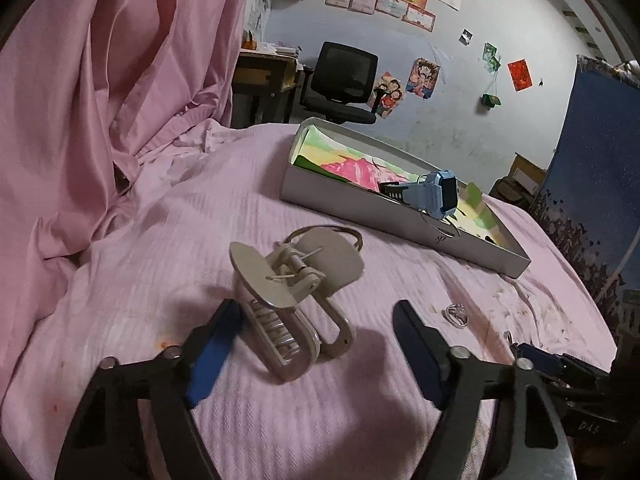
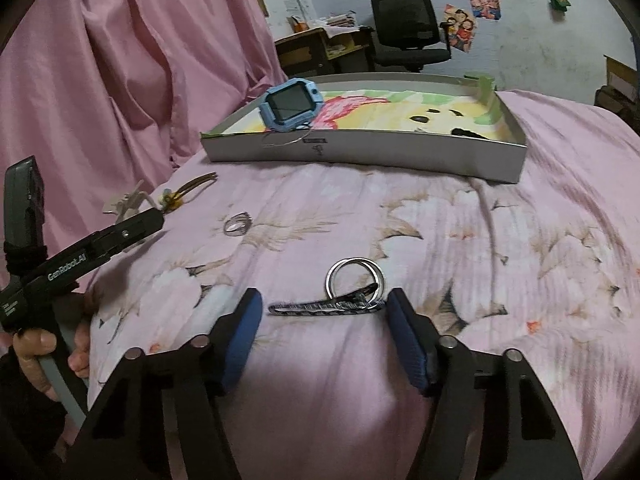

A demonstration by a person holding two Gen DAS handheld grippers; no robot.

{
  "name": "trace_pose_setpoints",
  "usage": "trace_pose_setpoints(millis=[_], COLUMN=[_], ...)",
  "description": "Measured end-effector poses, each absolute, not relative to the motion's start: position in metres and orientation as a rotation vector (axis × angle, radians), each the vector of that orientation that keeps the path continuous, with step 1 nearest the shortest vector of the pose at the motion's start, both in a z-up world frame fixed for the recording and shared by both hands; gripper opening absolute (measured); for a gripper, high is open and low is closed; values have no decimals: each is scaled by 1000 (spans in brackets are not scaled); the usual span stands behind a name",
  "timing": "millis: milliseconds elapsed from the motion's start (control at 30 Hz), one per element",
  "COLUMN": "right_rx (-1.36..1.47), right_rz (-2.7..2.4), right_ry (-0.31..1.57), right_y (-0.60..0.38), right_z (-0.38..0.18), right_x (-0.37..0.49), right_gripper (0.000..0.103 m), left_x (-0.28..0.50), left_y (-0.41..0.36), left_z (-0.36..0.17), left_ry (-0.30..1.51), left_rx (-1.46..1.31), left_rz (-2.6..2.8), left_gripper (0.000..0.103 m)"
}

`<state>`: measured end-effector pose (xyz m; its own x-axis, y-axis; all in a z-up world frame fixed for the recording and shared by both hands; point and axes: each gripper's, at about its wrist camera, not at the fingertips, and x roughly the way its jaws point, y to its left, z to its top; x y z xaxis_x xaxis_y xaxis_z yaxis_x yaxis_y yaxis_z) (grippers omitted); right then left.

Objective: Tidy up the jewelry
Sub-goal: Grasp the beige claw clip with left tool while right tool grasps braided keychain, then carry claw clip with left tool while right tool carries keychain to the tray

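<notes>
a pink bedspread (image 2: 500, 240) covers the bed, with a pink curtain (image 1: 100, 100) hanging along the left side. toward the far end sits a shallow grey box (image 2: 360, 152) lined with a bright picture, and a light blue watch (image 2: 289, 106) leans inside it at its left end, strap draped over the near wall. the left gripper (image 1: 316, 324) is low over the bedspread with its fingers (image 1: 214, 350) spread; a beige hair claw (image 1: 290, 300) lies between them, close against the left pad, while the right pad stands clear of it, so nothing is pinched. a thin brown hair tie (image 1: 352, 236) curls just behind the claw. a small silver ring (image 1: 456, 314) lies on the bedspread to the right of that gripper, near its right finger. over on the right, the right gripper (image 2: 324, 308) also has its fingers (image 2: 240, 344) apart, set on either side of a dark patterned hair clip (image 2: 320, 306) that lies crosswise; its right end sits at the right pad, and the left pad is apart from it. a pair of silver rings (image 2: 354, 276) lies touching the clip's far side. a hand (image 2: 36, 356) grips the left gripper's handle at the near left. an office chair (image 2: 408, 28) and a desk (image 2: 312, 46) stand against the far wall.
</notes>
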<state>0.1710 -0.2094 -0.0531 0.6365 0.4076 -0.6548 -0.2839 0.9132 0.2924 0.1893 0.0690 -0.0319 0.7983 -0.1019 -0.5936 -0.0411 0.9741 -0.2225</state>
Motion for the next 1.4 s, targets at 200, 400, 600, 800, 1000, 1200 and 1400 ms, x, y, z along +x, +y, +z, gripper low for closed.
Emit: trace_pose_setpoints(millis=[200, 400, 600, 800, 1000, 1200, 1400], right_rx=[165, 183, 187, 186, 185, 186, 201], right_rz=[400, 407, 407, 408, 398, 390, 390], right_ry=[774, 762, 751, 727, 703, 668, 634], right_y=[-210, -214, -216, -217, -219, -221, -227], right_z=[-54, -54, -54, -51, -48, -43, -36], right_x=[170, 168, 167, 164, 160, 155, 151], right_gripper=[55, 55, 55, 55, 55, 55, 55], left_x=[186, 181, 175, 165, 159, 152, 155], left_y=[70, 64, 57, 45, 37, 28, 22], left_z=[-33, -35, -34, -33, -32, -29, -18], left_ry=[632, 626, 609, 580, 573, 558, 558], left_rx=[-241, -216, -179, -157, -150, -141, -150], left_rz=[-24, -16, 0, -86, -131, -157, -186], left_gripper=[54, 29, 29, 29, 29, 29, 29])
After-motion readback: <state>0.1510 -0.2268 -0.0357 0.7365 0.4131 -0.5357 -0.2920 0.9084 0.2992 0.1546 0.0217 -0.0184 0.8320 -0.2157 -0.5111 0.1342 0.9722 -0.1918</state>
